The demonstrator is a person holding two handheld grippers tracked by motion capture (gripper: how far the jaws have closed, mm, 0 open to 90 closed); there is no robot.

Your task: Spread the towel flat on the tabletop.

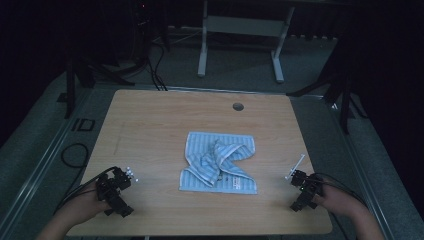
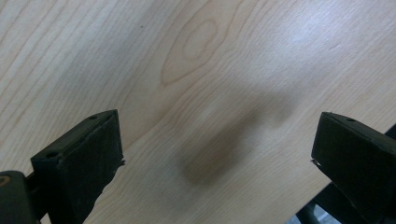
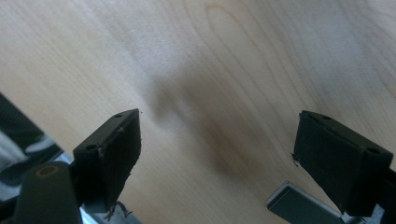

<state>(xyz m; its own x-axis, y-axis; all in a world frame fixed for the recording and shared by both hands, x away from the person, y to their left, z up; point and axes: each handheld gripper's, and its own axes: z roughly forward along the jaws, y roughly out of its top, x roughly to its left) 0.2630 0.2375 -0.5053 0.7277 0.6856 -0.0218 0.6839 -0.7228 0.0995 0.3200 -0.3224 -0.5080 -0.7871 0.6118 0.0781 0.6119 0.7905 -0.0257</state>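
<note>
Fingers spread wide on both my grippers, nothing between them.

High view: my left gripper [image 1: 116, 189] sits lower left of the frame over the wooden surface [image 1: 150, 120], hand [image 1: 80, 210] behind it. My right gripper [image 1: 304, 189] sits lower right, near the surface's edge. Striped blue-and-white towel [image 1: 219, 162] lies crumpled at frame centre, flat along its lower edge, bunched and folded over in the middle. It is well apart from both grippers, roughly between them. Round hole [image 1: 238, 106] in the surface, upper centre. White desk frame [image 1: 240, 35] on the floor beyond, top of frame.

Left gripper view: black fingers [image 2: 81, 163] at lower left and lower right, wide gap, bare wood grain and a soft shadow between.

Right gripper view: fingers [image 3: 109, 154] apart the same way, bare wood between, surface edge showing at lower left.
</note>
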